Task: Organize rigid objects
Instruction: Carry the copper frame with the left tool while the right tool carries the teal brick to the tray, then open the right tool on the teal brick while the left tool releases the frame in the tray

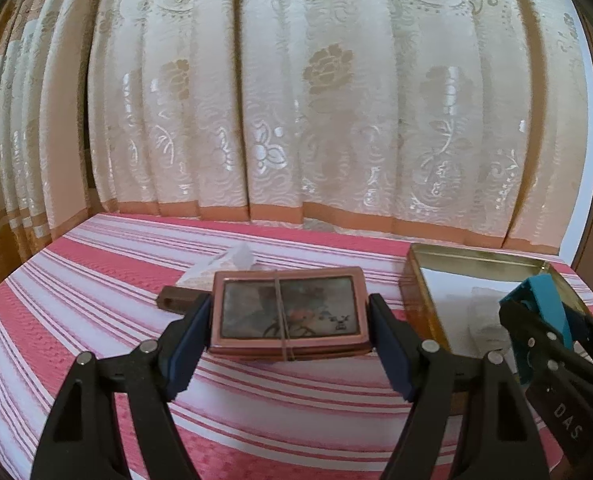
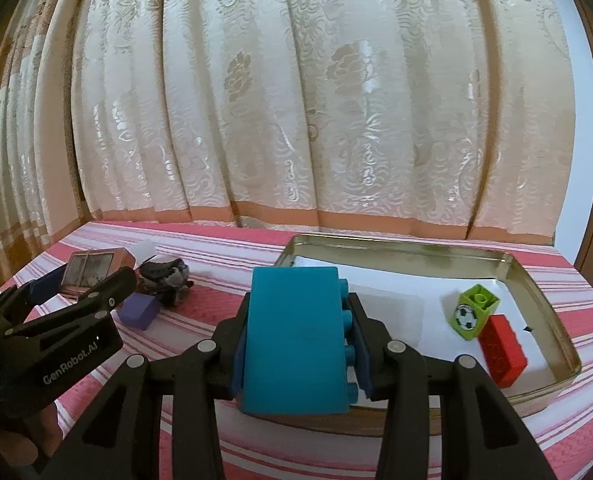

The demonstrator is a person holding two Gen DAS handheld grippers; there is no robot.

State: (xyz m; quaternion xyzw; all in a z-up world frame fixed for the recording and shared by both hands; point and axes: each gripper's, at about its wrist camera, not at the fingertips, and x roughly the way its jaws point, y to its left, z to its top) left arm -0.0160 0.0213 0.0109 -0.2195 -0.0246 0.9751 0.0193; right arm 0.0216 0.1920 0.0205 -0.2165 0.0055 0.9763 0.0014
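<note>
My left gripper (image 1: 289, 334) is shut on a copper-framed picture box (image 1: 288, 312) bound by a rubber band, held just above the striped cloth. It also shows in the right wrist view (image 2: 90, 270). My right gripper (image 2: 296, 340) is shut on a large teal building brick (image 2: 294, 336) and holds it over the near edge of an open metal tin (image 2: 544, 292). The tin holds a green brick with a football print (image 2: 472, 312) and a red brick (image 2: 500, 352) on white paper.
A purple block (image 2: 138, 312), a dark crumpled object (image 2: 164, 276) and a white paper scrap (image 2: 144, 250) lie on the pink striped cloth (image 1: 96, 280) left of the tin. A brown flat piece (image 1: 176, 300) lies behind the box. Cream curtains (image 1: 296, 100) hang behind.
</note>
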